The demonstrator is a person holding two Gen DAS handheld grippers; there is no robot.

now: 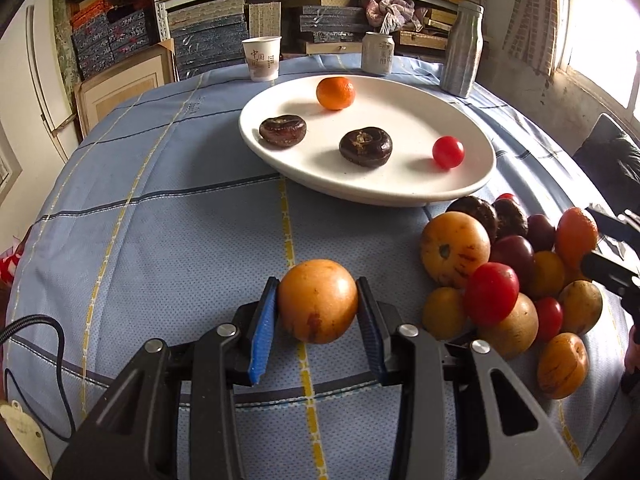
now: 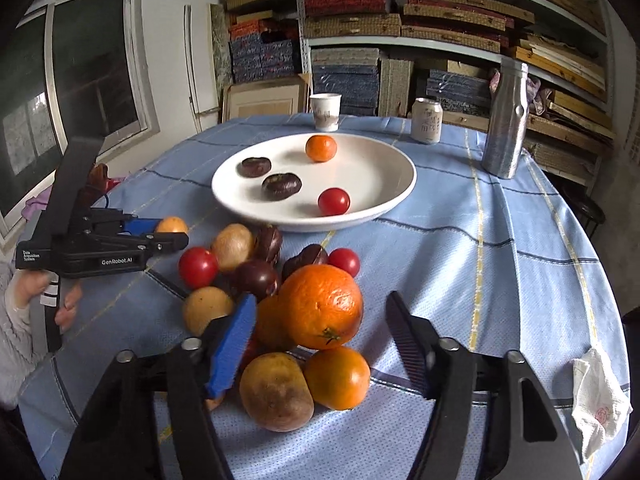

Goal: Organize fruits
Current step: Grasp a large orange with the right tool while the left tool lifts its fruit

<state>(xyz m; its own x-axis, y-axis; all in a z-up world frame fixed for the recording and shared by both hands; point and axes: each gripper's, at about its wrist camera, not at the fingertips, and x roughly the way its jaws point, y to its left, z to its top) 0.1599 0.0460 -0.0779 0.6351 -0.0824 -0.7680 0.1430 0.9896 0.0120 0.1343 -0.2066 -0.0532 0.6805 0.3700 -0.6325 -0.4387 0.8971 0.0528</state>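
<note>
While my left hand-held gripper (image 1: 317, 312) pinches a yellow-orange fruit (image 1: 318, 306) between its pads, clear of the heap so it can go to the far white plate (image 1: 460, 184), my right hand-held gripper (image 2: 320, 336) stands half open around the big orange (image 2: 322, 306) atop the near pile, pads not yet pressing.

A round table covered with a light-blue checked cloth (image 2: 500, 264) carries a white oval plate (image 2: 384, 184), a paper cup (image 2: 325, 111), a pale drinks can (image 2: 427, 121), a tall silver bottle (image 2: 505, 120), a heap of mixed fruit (image 2: 280, 300) and a crumpled white tissue (image 2: 598, 400).
</note>
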